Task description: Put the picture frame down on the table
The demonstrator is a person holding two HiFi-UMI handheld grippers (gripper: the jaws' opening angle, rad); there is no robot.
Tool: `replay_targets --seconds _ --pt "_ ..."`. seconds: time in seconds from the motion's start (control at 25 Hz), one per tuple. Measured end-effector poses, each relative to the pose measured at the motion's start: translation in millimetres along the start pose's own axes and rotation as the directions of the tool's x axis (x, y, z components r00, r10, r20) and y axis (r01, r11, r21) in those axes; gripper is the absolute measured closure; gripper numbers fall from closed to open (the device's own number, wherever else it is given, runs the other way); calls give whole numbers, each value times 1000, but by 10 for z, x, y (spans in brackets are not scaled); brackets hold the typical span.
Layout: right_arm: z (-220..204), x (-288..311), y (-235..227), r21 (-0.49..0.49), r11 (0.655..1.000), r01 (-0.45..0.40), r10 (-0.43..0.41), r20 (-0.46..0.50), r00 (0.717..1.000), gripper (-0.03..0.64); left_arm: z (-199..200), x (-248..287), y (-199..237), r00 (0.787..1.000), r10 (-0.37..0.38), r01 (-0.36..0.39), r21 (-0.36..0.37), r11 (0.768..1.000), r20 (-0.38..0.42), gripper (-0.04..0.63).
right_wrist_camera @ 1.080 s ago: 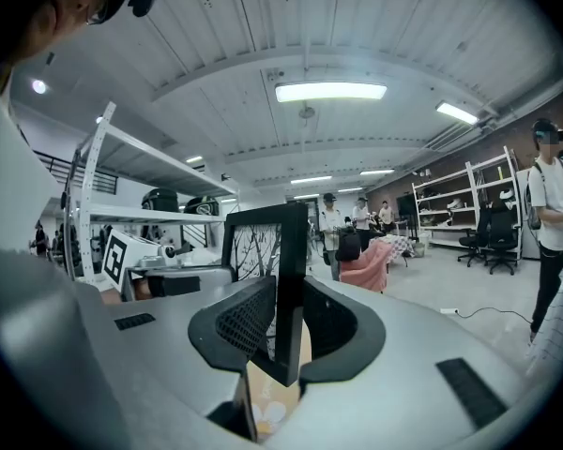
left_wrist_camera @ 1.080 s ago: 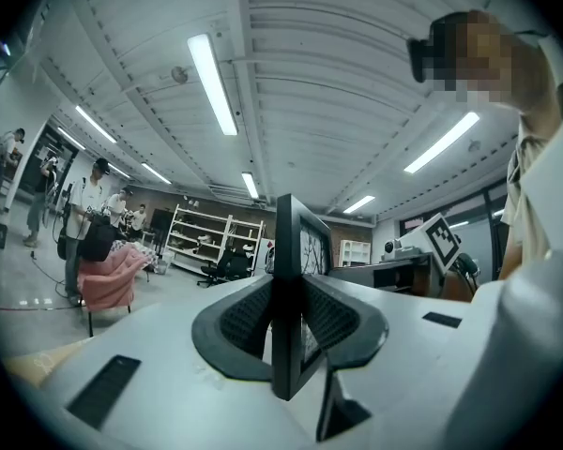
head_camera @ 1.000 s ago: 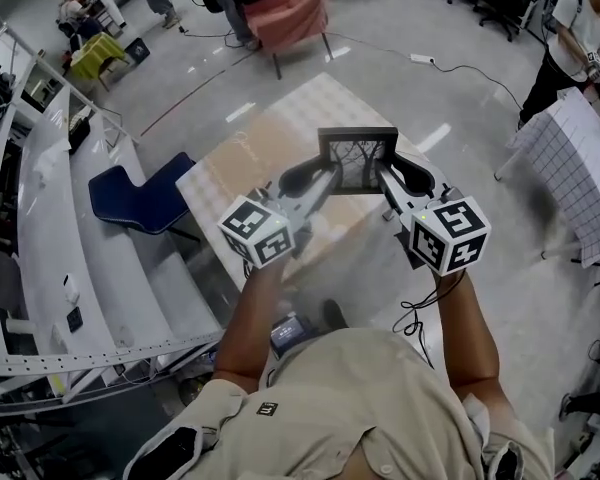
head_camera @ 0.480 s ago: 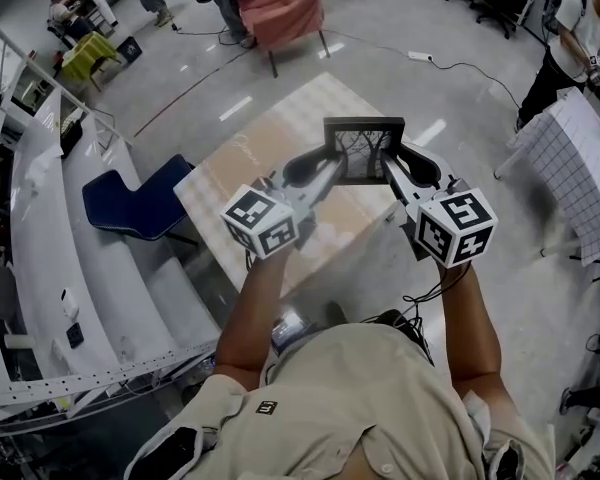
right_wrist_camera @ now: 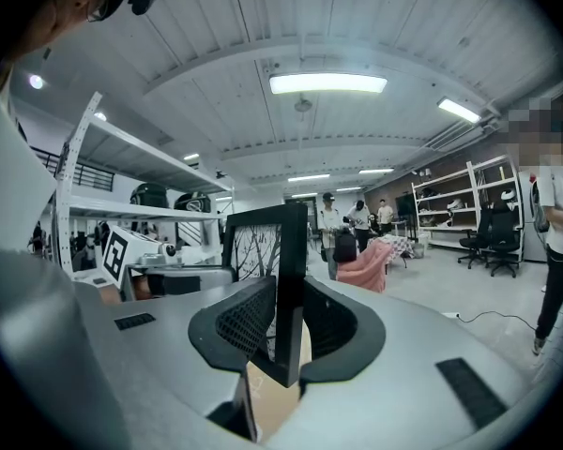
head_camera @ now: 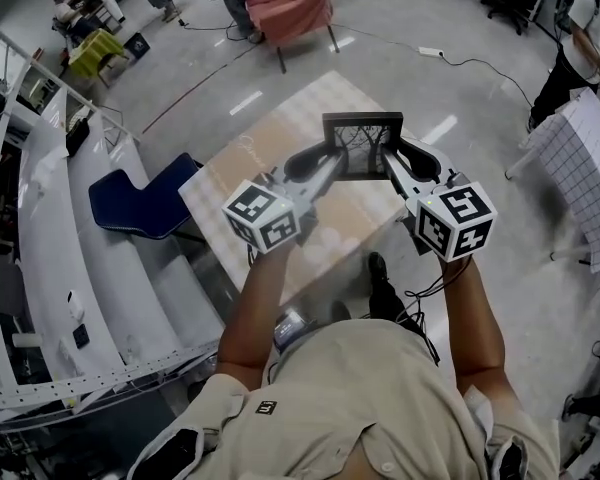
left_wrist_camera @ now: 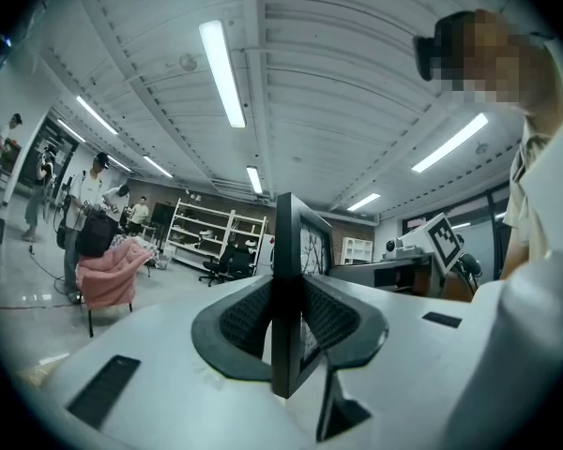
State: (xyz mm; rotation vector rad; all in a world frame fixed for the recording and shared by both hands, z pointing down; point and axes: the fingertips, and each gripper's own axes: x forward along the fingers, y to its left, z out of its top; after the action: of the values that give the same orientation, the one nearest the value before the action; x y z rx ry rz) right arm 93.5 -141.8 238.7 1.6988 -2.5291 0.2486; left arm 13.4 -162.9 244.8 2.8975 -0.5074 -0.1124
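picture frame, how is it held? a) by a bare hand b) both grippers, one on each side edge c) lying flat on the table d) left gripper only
b: the left gripper and right gripper each clamp a side edge of the picture frame.

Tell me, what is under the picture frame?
The light checked table lies under the picture frame. The frame covers the patch of tabletop right below it, so anything there is hidden.
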Motion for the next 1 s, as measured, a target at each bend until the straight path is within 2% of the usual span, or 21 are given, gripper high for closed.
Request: replay_targets --seconds 0.24,1.0 --pt "-4 392 -355 9 999 -47 48 -10 999 532 -40 309 379 999 50 -50 -20 999 -5 502" --pt "-163 1297 -918 23 992 -125 126 -72 989 532 -234 767 1257 988 154 -156 -82 984 -28 503"
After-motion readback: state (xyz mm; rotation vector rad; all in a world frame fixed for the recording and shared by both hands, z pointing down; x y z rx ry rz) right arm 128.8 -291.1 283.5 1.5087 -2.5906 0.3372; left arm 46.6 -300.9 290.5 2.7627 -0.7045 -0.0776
